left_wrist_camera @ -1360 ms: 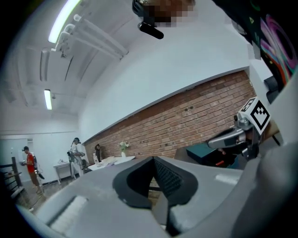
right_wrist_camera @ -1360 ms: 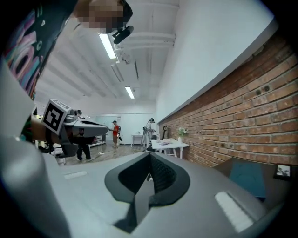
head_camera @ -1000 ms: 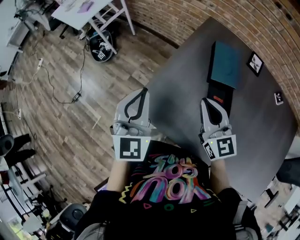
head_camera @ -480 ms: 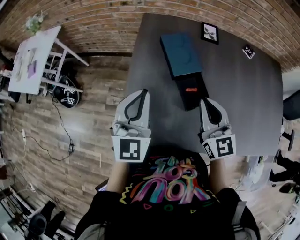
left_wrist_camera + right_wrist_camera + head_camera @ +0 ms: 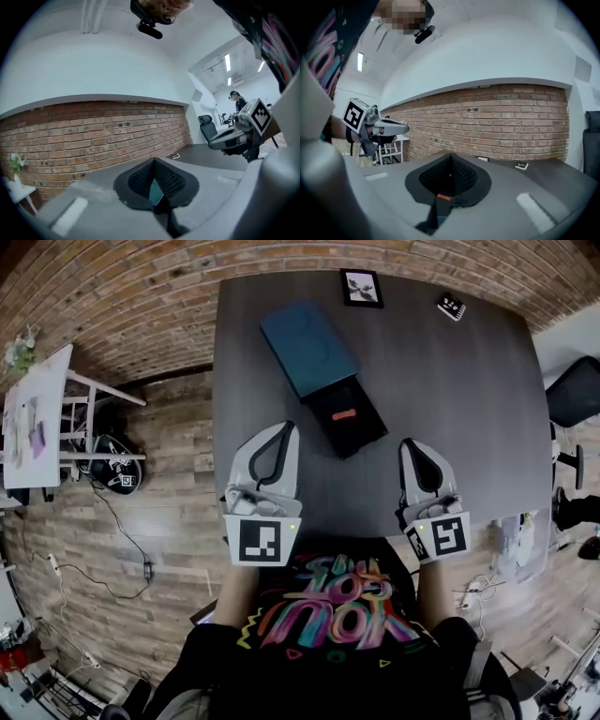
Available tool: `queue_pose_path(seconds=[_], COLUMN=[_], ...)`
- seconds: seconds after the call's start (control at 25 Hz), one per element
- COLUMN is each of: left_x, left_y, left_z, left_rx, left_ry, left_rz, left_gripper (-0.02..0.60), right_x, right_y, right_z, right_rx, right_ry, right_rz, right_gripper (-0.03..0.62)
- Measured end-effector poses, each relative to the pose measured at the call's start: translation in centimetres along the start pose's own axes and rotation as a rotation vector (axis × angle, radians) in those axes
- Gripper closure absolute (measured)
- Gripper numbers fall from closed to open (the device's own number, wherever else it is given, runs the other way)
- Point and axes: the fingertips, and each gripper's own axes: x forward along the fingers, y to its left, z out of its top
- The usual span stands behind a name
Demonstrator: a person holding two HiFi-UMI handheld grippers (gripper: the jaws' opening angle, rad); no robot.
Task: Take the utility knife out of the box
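Utility knife (image 5: 343, 414), probably that orange sliver, lies in the box (image 5: 307, 348), in its slid-out tray. Left gripper (image 5: 285, 427) and right gripper (image 5: 413, 442), just short of the box, are clenched empty; arriving unopened could shove the box.

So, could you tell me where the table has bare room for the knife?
The dark grey table's right half, between the black tray and the right edge, is bare. The strip left of the flat teal box is narrow; a framed picture and marker tag crowd the far edge.

I see a smooth matt table (image 5: 459, 418), a matt teal box lid (image 5: 307, 348) on it, a rough brick wall (image 5: 112, 296) up top, and a wooden floor (image 5: 150, 531) at left.
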Motion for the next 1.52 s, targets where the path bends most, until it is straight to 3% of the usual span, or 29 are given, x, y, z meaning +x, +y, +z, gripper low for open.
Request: queue_pose_path(seconds=[0.72, 1.52], left_x=[2.2, 2.4], left_y=[-1.8, -2.4], left_z=[0.0, -1.0], left_rx=[-0.04, -0.064], left_ry=[0.055, 0.051], left_rz=[0.084, 0.106], left_gripper=[0.581, 0.581], right_x=[2.4, 4.4], right_y=[-2.7, -2.0], right_z=[0.8, -1.0], right_rx=[-0.029, -0.094], right_ry=[-0.022, 0.063], right_rz=[0.151, 0.27], right_gripper=[0.592, 0.592])
